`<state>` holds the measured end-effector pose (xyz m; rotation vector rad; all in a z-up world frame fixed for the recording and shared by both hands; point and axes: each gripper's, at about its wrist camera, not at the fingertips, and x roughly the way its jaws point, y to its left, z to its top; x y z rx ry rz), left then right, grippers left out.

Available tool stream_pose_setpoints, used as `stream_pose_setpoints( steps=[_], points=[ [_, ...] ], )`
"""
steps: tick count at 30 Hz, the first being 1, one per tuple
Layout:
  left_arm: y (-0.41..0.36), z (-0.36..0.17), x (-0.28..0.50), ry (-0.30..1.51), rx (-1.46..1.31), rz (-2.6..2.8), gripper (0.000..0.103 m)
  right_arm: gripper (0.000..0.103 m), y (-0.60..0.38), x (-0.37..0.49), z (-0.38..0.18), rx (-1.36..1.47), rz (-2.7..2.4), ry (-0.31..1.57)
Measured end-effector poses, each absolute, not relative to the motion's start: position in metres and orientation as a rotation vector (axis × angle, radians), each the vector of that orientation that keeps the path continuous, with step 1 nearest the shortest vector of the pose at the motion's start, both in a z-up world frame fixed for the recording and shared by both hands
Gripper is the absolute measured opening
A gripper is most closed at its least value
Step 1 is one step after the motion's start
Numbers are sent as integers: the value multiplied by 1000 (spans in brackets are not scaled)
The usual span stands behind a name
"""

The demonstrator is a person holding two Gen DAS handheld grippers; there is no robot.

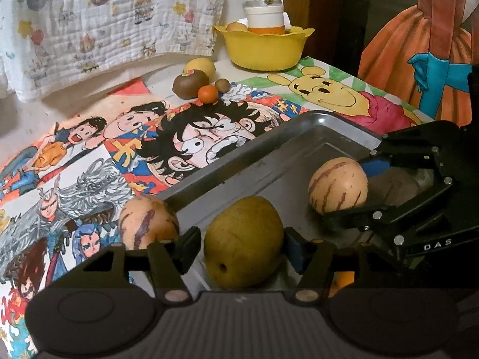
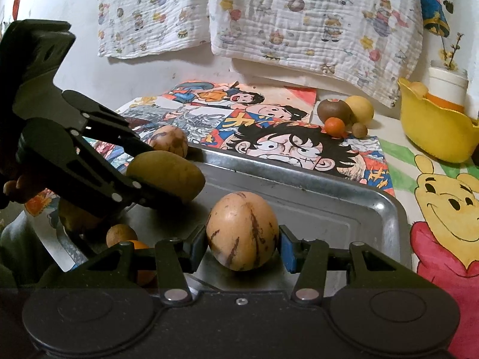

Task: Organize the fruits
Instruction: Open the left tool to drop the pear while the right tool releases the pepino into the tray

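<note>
Resting inside the metal tray (image 1: 323, 125), a yellow-green pear (image 1: 244, 242) sits between the left gripper (image 1: 242, 246) jaws, which stand slightly apart from it, not pressing. On the tray's right, the right gripper (image 2: 243, 243) has its jaws closed on a striped tan fruit (image 2: 242, 230). Another striped fruit (image 1: 148, 223) lies just left of the tray on the desk. Far back, a kiwi (image 1: 191, 83) and small orange (image 1: 208, 94) sit near a yellow bowl (image 1: 263, 51).

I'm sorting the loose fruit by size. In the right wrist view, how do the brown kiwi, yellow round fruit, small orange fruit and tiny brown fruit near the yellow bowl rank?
1. Brown kiwi and yellow round fruit: look alike, partly overlapped.
2. Small orange fruit.
3. Tiny brown fruit.
</note>
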<state>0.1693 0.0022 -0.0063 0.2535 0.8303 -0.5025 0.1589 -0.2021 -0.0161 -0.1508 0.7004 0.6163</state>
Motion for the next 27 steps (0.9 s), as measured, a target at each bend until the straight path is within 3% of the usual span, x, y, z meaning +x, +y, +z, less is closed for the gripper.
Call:
stream_pose_setpoints(
  steps=[9,16,22,27],
  points=[
    [15,11,145,739,178,-468,80,56,-206,151,-10,-110,614,682],
    [31,22,105,641,140,-422,88,83,-212,140,0,-67,624,652],
    [45,25,76,603,127,-381,97,97,-210,124,9,-52,669,620],
    [52,21,57,606,151,-345,102,102,-208,109,14,-76,716,602]
  ],
)
